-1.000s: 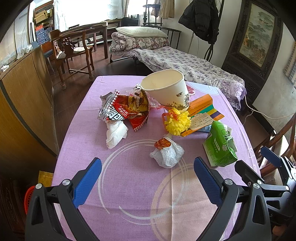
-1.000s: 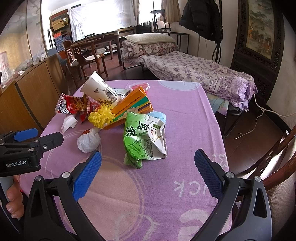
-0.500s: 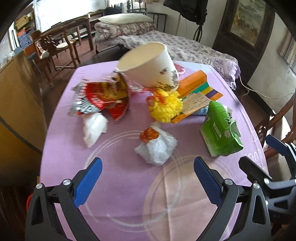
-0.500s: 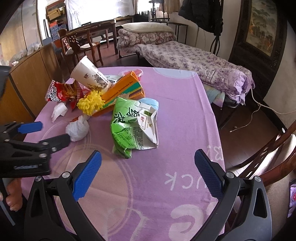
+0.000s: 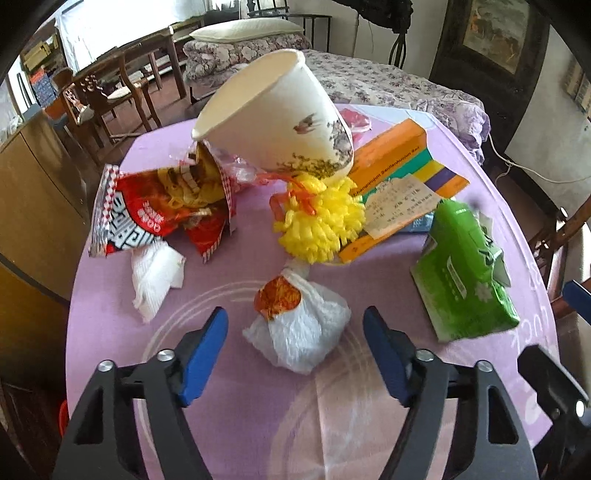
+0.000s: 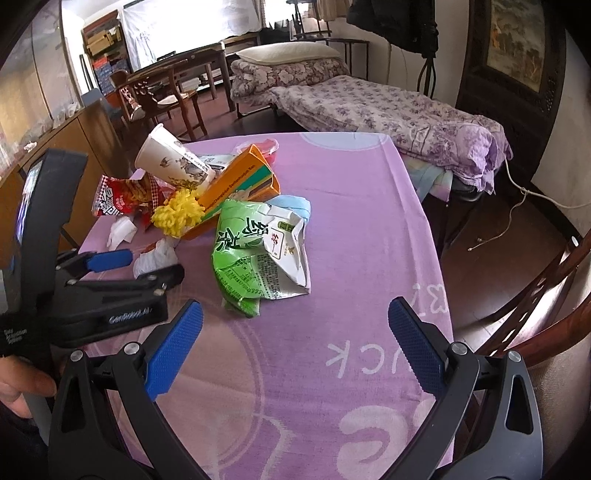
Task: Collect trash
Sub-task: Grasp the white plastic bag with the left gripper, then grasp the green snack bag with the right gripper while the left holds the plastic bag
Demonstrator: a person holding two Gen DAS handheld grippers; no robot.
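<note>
My left gripper (image 5: 295, 339), jaws apart, straddles the knotted white bag (image 5: 301, 332); closing shallow, I'd likely pinch loose film and tear it.

I am viewing a bed (image 6: 388, 107) with floral bedding standing behind the purple-clothed table (image 6: 362, 236) — daylight is entering through the curtained window (image 6: 192, 27), wooden chairs (image 6: 159, 98) standing on the dark floor (image 6: 491, 254).

tablecloth (image 5: 229, 424): matt purple cloth | cup (image 5: 273, 122): smooth paper | green packet (image 6: 255, 254): glossy plastic (crumpled)
</note>
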